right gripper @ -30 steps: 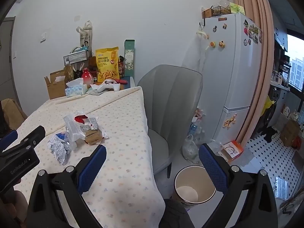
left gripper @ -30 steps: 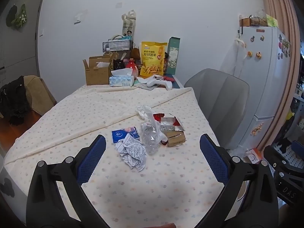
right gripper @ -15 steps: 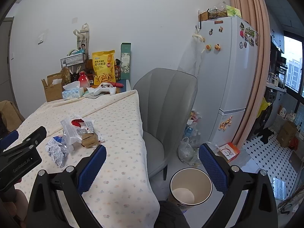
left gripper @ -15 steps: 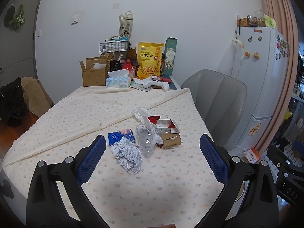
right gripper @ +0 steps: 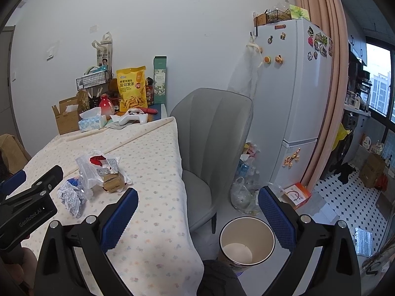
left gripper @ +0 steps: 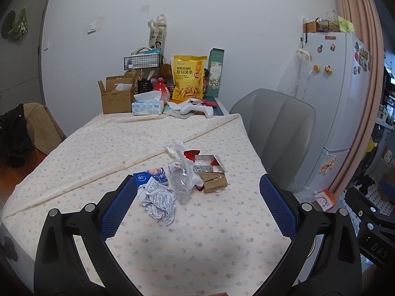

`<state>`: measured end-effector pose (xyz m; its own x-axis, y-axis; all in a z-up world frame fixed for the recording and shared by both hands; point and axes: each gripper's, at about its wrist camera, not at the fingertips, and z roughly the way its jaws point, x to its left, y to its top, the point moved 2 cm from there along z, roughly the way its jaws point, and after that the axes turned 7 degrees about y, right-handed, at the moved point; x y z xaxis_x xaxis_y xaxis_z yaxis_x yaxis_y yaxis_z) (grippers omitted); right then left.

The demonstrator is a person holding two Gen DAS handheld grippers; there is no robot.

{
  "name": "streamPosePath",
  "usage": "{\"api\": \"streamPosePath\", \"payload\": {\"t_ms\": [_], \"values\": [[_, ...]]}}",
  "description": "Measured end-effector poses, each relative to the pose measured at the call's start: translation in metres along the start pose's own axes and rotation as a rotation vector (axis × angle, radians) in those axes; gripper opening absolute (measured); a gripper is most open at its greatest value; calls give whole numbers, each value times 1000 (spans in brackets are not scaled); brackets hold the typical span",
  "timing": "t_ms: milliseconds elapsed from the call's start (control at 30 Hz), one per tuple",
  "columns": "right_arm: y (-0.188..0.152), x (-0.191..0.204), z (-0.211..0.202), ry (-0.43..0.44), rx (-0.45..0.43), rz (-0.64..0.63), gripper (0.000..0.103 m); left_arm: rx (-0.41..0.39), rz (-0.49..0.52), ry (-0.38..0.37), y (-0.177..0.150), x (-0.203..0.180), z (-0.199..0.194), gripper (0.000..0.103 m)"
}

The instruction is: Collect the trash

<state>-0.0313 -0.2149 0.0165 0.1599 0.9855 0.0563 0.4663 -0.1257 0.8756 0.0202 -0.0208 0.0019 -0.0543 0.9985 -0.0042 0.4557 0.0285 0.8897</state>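
— While I hold the left hand-held gripper (left gripper: 197, 202) above the near end of the bench (left gripper: 197, 246), what do you see?
— Its blue pads stand wide apart with nothing between them. Same for my right hand-held gripper (right gripper: 197, 212): spread wide, empty, hanging over the bench's right edge and the floor.
— And the bin?
— A round waste bin (right gripper: 246, 244) stands on the floor just beside the bench, below the right hand-held gripper, by a grey chair (right gripper: 212, 133).
— Where's the trash?
— Just past the left one's fingertips, mid-bench. Nearest is a crumpled printed paper (left gripper: 159, 203); touching it behind, a blue tissue packet (left gripper: 151, 176). To their right a clear plastic bag (left gripper: 182, 172) lies against a small brown carton (left gripper: 213, 182) and torn red-and-silver wrappers (left gripper: 203, 159).
— Farther back?
— A tissue box (left gripper: 147, 107), an open cardboard box (left gripper: 117, 97), a white game controller (left gripper: 196, 108) and a yellow snack bag (left gripper: 188, 77) by the wall. A white fridge (right gripper: 293, 98) stands behind the chair.
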Motion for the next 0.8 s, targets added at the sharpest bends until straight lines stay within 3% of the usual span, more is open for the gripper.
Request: {"api": "streamPosePath", "payload": {"t_ms": [800], "values": [[-2, 4, 6, 18, 20, -8, 95, 19, -2, 14, -4, 5, 4, 99]]}}
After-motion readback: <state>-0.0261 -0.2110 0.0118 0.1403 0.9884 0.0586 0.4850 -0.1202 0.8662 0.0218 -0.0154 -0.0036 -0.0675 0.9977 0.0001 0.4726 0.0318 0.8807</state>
